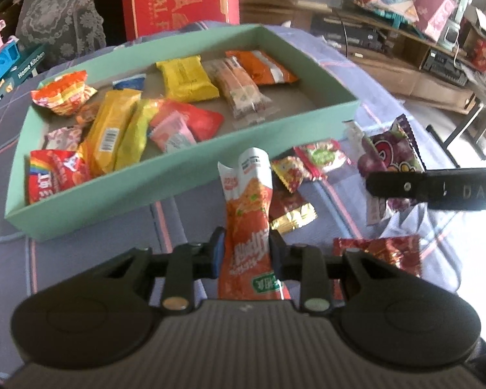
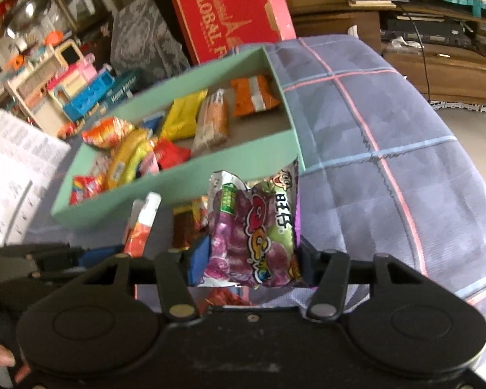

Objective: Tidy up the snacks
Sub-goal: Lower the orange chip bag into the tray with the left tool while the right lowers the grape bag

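My left gripper [image 1: 247, 253] is shut on an orange-and-white snack packet [image 1: 249, 227] and holds it upright just in front of the green box [image 1: 178, 175]. The box holds several snack packs. My right gripper [image 2: 249, 259] is shut on a purple grape candy bag [image 2: 252, 230], held above the cloth near the green box's [image 2: 243, 159] right front corner. The bag [image 1: 392, 155] and a right finger [image 1: 437, 188] show in the left wrist view. The orange packet [image 2: 142, 227] shows at left in the right wrist view. Loose snacks [image 1: 311, 162] lie on the cloth by the box.
A purple plaid cloth [image 2: 388, 162] covers the surface. A red carton [image 2: 226, 9] stands behind the box. Toys and a Home Kitchen box [image 2: 81, 90] sit at back left. Cluttered shelves [image 1: 437, 48] lie at the right. A red foil snack [image 1: 388, 253] lies near my left gripper.
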`<state>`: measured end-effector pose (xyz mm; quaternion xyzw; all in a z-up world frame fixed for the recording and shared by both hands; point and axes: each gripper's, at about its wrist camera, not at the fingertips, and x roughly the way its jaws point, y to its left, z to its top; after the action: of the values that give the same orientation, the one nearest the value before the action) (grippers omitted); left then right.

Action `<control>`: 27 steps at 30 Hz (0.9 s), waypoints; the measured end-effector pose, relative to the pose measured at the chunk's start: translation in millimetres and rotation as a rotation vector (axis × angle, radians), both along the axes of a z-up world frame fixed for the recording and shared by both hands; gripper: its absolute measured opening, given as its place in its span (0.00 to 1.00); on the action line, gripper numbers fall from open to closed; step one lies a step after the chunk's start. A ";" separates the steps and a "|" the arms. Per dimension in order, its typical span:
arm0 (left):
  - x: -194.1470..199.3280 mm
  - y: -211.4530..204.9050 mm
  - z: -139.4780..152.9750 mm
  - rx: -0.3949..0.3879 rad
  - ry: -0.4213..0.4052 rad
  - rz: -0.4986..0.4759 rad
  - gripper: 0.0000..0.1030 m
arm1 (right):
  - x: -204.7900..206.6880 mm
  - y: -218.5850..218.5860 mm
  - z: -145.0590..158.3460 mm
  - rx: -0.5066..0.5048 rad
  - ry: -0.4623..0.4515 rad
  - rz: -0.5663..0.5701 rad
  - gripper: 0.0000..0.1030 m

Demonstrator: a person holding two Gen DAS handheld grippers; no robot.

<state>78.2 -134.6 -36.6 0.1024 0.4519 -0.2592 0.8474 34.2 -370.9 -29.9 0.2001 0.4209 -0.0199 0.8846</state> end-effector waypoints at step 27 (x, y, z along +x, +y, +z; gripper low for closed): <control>133.4 -52.2 34.4 -0.079 -0.045 0.095 0.32 | 126.3 -27.9 36.1 0.074 -0.047 0.029 0.54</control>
<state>211.6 -186.8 -2.2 0.0531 0.4264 -0.2337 0.8722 160.5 -398.8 6.2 0.2272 0.4032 0.0132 0.8863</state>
